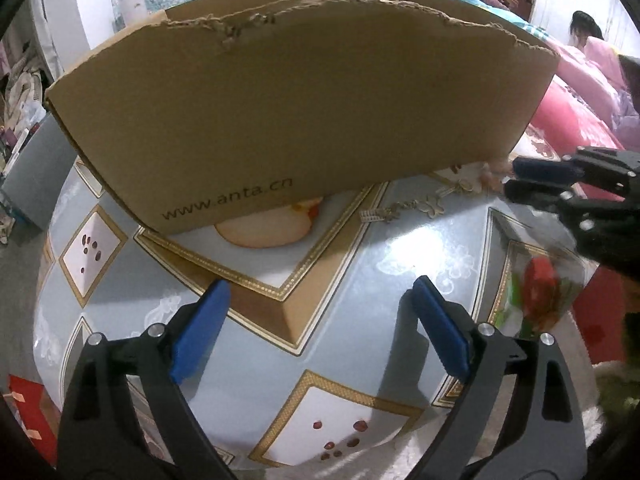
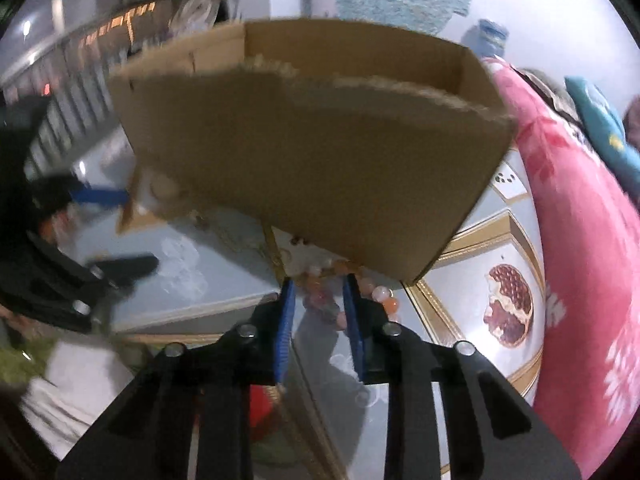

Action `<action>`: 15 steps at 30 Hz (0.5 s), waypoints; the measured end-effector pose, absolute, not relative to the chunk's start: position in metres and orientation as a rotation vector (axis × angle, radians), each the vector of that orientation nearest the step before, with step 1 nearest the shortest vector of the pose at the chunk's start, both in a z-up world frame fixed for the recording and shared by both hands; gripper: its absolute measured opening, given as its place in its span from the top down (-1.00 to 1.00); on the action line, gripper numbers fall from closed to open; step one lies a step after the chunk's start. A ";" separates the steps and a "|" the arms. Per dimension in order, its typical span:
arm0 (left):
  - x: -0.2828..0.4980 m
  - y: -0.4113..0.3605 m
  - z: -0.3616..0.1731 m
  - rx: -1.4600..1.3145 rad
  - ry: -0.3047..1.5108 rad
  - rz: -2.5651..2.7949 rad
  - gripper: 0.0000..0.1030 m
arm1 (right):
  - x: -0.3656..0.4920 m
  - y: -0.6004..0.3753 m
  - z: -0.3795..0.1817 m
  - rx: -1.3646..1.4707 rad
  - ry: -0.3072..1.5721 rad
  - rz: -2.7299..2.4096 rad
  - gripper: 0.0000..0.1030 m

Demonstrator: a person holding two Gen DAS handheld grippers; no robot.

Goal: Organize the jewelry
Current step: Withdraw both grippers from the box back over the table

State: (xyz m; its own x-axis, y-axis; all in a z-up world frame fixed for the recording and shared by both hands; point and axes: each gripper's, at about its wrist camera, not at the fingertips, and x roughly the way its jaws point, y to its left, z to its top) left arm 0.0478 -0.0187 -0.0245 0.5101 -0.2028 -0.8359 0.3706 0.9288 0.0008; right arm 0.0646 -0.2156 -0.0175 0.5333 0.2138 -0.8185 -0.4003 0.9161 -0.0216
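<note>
My left gripper (image 1: 320,320) sits nearest the lens, its blue fingers (image 1: 200,332) spread wide with nothing between them, hanging over the patterned cloth of the desk (image 1: 352,280). Beyond them stands the cardboard box (image 1: 304,112), torn along its top edge, with "www.anta.cn" printed low on the near wall; it rests on the desk and fills most of that view. To the right of the box's near corner a gold chain necklace (image 1: 416,206) lies flat on the cloth, a small tag at its left end.

My right gripper (image 2: 319,308) is down at the desk by the box's lower corner, fingers (image 2: 285,328) partly parted on either side of a beaded bracelet (image 2: 380,296) of orange, pink and white beads. The beads lie between and just past the tips; motion blur keeps me from telling whether the pads are touching them. In the left wrist view that same gripper shows at the right edge, its tips at the necklace's far end, just beside the box.

A pink quilted bed (image 2: 580,240) runs along the desk's far side. A pomegranate print (image 2: 508,306) shows on the cloth near it.
</note>
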 end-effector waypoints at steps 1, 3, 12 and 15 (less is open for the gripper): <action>0.048 -0.018 -0.024 0.189 0.976 -0.348 -0.74 | 0.066 -0.215 -0.020 -0.236 0.950 0.364 0.74; 0.047 -0.018 -0.024 0.189 0.973 -0.348 -0.74 | 0.067 -0.217 -0.020 -0.235 0.960 0.370 0.81; 0.049 0.000 -0.026 0.137 0.957 -0.371 -0.75 | 0.066 -0.270 0.024 0.104 0.880 0.386 0.81; 0.047 0.014 -0.022 0.091 0.941 -0.376 -0.75 | 0.064 -0.279 0.036 0.186 0.855 0.430 0.81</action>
State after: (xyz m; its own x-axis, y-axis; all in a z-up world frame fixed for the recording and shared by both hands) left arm 0.0466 0.0137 -0.0220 0.5291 -0.2756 -0.8025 0.3537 0.9313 -0.0866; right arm 0.0642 -0.2795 0.0356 0.5773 0.4387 -0.6886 -0.2919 0.8986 0.3277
